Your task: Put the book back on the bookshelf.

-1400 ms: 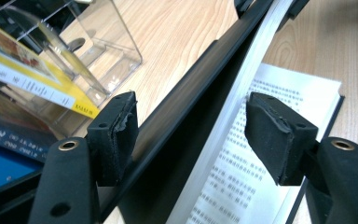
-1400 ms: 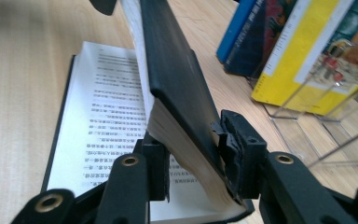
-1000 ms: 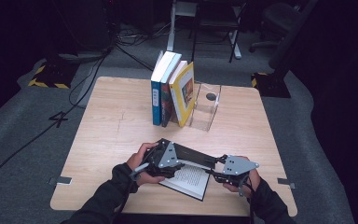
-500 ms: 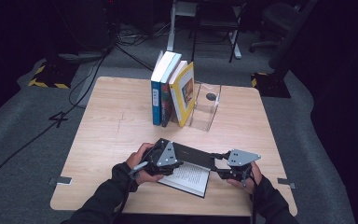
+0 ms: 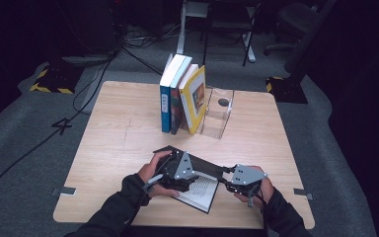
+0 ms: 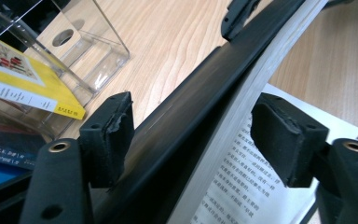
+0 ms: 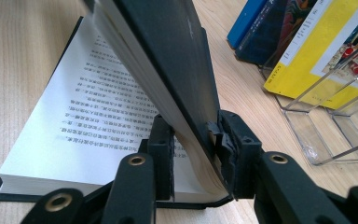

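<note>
Near the bench's (image 5: 108,148) front edge, the left claw (image 5: 177,170) straddles the open book's (image 5: 202,190) raised black cover with jaws apart, while the right claw (image 5: 234,181) pinches that cover and its pages. Behind, upright books (image 5: 182,94) lean into a clear acrylic holder (image 5: 217,113). Bare wood lies between; the printed text is too small to read.

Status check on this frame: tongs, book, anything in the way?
Right tongs shut on the raised half of the open black book. Left tongs open, straddling that half, pads clear. Row of upright books and clear acrylic stand stand farther back, not obstructing.
</note>
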Tool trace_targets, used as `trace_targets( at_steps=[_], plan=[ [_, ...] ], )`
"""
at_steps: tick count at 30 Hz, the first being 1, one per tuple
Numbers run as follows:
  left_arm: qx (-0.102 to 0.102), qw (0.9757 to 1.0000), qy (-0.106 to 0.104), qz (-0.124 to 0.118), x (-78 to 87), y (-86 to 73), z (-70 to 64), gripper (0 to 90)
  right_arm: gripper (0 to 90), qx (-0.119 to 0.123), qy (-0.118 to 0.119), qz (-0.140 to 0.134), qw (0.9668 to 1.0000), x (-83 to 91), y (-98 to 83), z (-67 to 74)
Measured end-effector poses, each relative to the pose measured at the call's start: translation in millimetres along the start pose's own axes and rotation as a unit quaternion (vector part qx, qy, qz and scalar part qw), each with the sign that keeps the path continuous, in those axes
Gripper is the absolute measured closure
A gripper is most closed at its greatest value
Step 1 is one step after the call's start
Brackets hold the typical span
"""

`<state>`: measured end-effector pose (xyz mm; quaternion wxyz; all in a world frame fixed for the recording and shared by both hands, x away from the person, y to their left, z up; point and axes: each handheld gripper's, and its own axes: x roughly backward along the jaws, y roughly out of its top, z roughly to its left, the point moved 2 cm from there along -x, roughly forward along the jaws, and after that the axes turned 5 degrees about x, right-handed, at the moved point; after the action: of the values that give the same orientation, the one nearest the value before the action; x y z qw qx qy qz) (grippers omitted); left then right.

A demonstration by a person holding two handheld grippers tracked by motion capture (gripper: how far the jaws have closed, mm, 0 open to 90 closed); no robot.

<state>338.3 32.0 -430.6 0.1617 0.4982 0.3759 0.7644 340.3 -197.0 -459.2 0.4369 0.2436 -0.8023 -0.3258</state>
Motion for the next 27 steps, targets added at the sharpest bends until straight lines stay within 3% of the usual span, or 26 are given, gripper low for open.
trace_targets(
  at_steps=[2, 6, 8, 13, 15, 16, 18, 22, 23, 25, 26, 27],
  plan=[
    [-0.005, 0.9996, 0.029, 0.006, -3.0, 1.2, -2.2, 36.8, 67.8, 0.004, -0.001, 0.005, 1.0000, -0.8, 0.8, 1.1],
    [0.000, 0.9998, 0.020, 0.006, -1.9, 0.5, -0.5, 41.7, 67.6, -0.001, -0.001, 0.003, 1.0000, -1.0, 0.1, 0.3],
    [-0.007, 0.9999, 0.012, 0.001, -1.4, -1.1, 0.0, 47.9, 66.9, -0.001, -0.001, 0.003, 1.0000, -1.3, -0.1, 0.2],
    [-0.017, 0.9997, 0.015, -0.001, -2.0, -2.8, -1.0, 53.8, 63.9, -0.015, 0.002, -0.002, 0.9999, -3.4, -2.7, -2.0],
    [-0.025, 0.9995, 0.016, -0.001, -2.6, -3.9, -1.0, 55.2, 59.1, -0.031, 0.005, -0.003, 0.9995, -4.5, -4.7, -4.2],
    [-0.022, 0.9996, 0.019, -0.005, -2.7, -4.6, -1.5, 55.9, 51.4, -0.050, 0.008, -0.011, 0.9987, -4.8, -6.8, -6.6],
    [-0.021, 0.9996, 0.018, -0.010, -1.6, -5.1, 0.1, 56.5, 44.6, -0.070, 0.003, -0.018, 0.9974, -2.3, -10.4, -11.6],
    [0.012, 0.9992, 0.015, -0.034, 5.2, -7.8, 10.1, 57.1, 40.0, -0.106, -0.011, -0.031, 0.9938, 8.2, -21.5, -24.1],
    [0.012, 0.9992, 0.015, -0.034, 5.2, -7.8, 10.1, 57.2, 40.0, -0.106, -0.011, -0.031, 0.9938, 8.2, -21.5, -24.1],
    [0.034, 0.9981, 0.015, -0.048, 9.5, -9.3, 16.6, 57.5, 39.9, -0.117, -0.021, -0.029, 0.9924, 11.3, -26.7, -28.9],
    [0.055, 0.9963, 0.013, -0.065, 14.2, -11.9, 23.2, 58.0, 39.9, -0.125, -0.024, -0.027, 0.9915, 12.0, -31.5, -31.9],
    [0.064, 0.9954, 0.012, -0.070, 16.3, -13.1, 25.5, 58.3, 39.9, -0.130, -0.024, -0.023, 0.9909, 11.6, -33.9, -32.9]
  ],
)
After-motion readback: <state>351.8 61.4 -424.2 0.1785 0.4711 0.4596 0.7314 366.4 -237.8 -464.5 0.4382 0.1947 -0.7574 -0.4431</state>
